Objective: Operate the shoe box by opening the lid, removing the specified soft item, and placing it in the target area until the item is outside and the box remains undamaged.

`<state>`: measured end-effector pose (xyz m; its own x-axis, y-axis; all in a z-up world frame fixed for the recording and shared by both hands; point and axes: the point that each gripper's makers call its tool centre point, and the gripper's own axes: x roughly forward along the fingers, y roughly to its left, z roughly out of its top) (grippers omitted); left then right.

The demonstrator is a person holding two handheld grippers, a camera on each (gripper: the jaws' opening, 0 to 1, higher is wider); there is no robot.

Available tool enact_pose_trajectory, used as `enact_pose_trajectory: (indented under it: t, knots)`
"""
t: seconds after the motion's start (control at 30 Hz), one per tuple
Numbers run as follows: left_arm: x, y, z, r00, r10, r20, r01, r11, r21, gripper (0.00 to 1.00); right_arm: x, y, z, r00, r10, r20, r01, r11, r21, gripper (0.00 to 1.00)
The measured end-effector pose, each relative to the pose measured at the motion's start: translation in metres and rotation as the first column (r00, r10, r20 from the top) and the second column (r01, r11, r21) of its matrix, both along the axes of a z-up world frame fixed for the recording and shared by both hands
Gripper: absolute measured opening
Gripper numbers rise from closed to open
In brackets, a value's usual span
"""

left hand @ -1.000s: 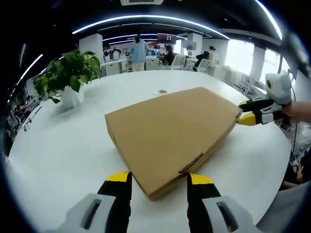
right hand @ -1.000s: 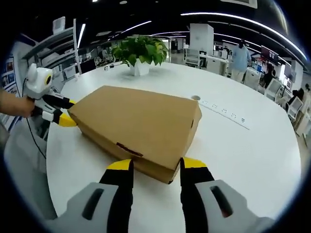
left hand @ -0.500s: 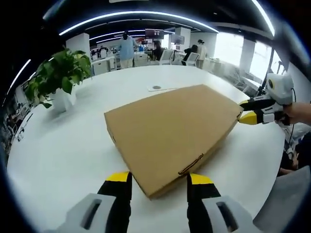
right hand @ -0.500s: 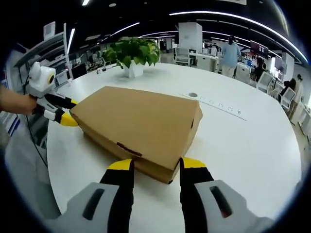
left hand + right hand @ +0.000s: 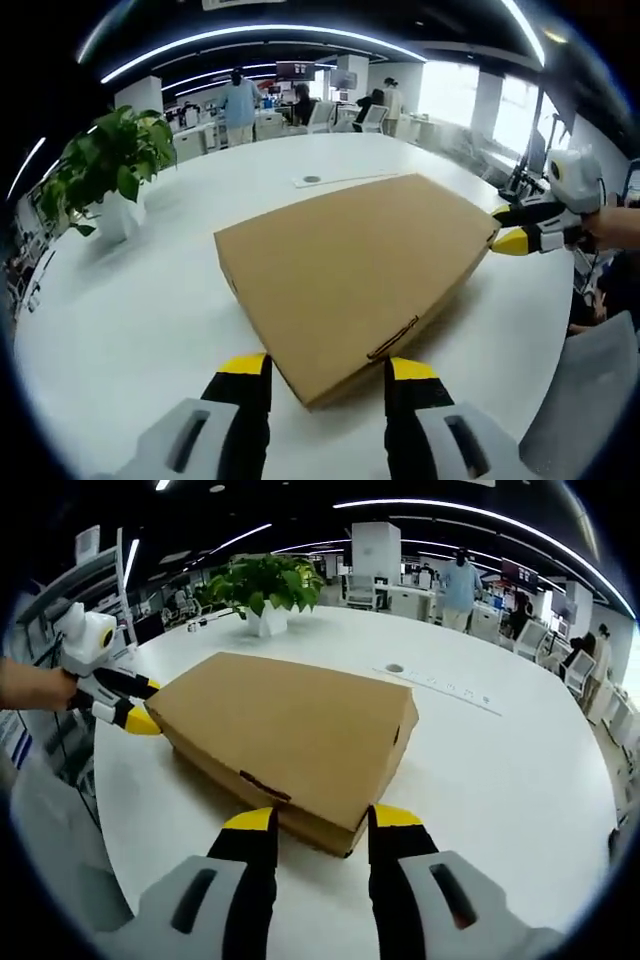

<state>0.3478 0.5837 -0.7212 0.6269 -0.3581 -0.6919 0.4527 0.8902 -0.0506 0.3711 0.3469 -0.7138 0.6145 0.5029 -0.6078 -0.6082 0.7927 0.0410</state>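
A closed brown cardboard shoe box lies flat on a round white table, its lid down. My left gripper straddles the box's near corner, with both yellow-tipped jaws against its sides. From the right comes my right gripper, clamped on the far right corner and held by a hand. In the right gripper view the same box has its near corner between my right gripper jaws. My left gripper pinches the opposite corner at the left. The box's contents are hidden.
A potted green plant stands near the table's far side. A flat power strip lies on the table beyond the box. Office desks and people fill the background. Bare tabletop surrounds the box.
The box stays fixed between both grippers while the plant and background slide leftwards in both views. The grips on the two corners are unchanged.
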Motion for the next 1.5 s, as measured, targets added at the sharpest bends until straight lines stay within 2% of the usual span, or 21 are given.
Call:
enact_pose_trajectory:
  t: [0.6, 0.87, 1.5]
  knots:
    - [-0.008, 0.016, 0.000, 0.998, -0.059, -0.005, 0.059, 0.998, 0.015, 0.44, -0.021, 0.015, 0.000, 1.000, -0.022, -0.001, 0.022, 1.000, -0.013, 0.30]
    - [-0.013, 0.025, -0.001, 0.996, -0.094, 0.003, 0.094, 0.994, 0.053, 0.43, -0.026, 0.021, 0.000, 1.000, -0.025, 0.000, 0.025, 1.000, -0.011, 0.30]
    - [-0.029, 0.037, 0.003, 0.996, -0.090, -0.006, 0.090, 0.995, 0.050, 0.41, -0.035, 0.037, 0.000, 1.000, 0.001, 0.007, -0.001, 1.000, -0.008, 0.29]
